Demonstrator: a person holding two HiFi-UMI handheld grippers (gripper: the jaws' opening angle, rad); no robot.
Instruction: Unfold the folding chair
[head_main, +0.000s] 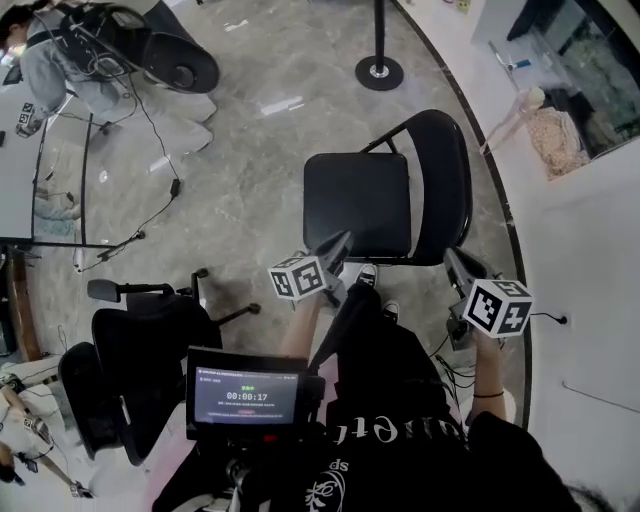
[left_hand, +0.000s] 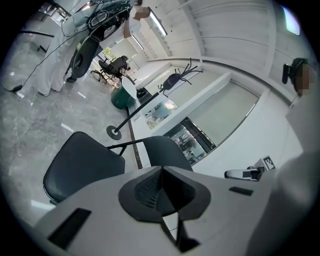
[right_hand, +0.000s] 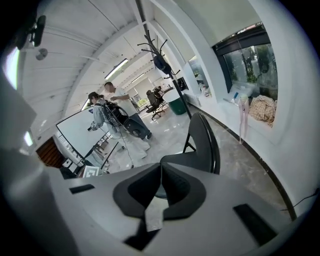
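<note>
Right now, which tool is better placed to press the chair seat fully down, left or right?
Left, probably. The left tool, shut and empty, points at the near edge of the seat. The right tool, also shut, sits off to the side by the backrest.

head view | 12 o'clock: black stanchion post (head_main: 379, 70) on a round base, standing on the grey marble floor (head_main: 250, 170) | 11 o'clock: person in grey (head_main: 55, 65) | 10 o'clock: black cable (head_main: 175, 187) trailing across the floor | 8 o'clock: black office chair (head_main: 140, 350) | 6 o'clock: small screen (head_main: 247, 398) showing a timer | 4 o'clock: wall socket (head_main: 563, 320)
</note>
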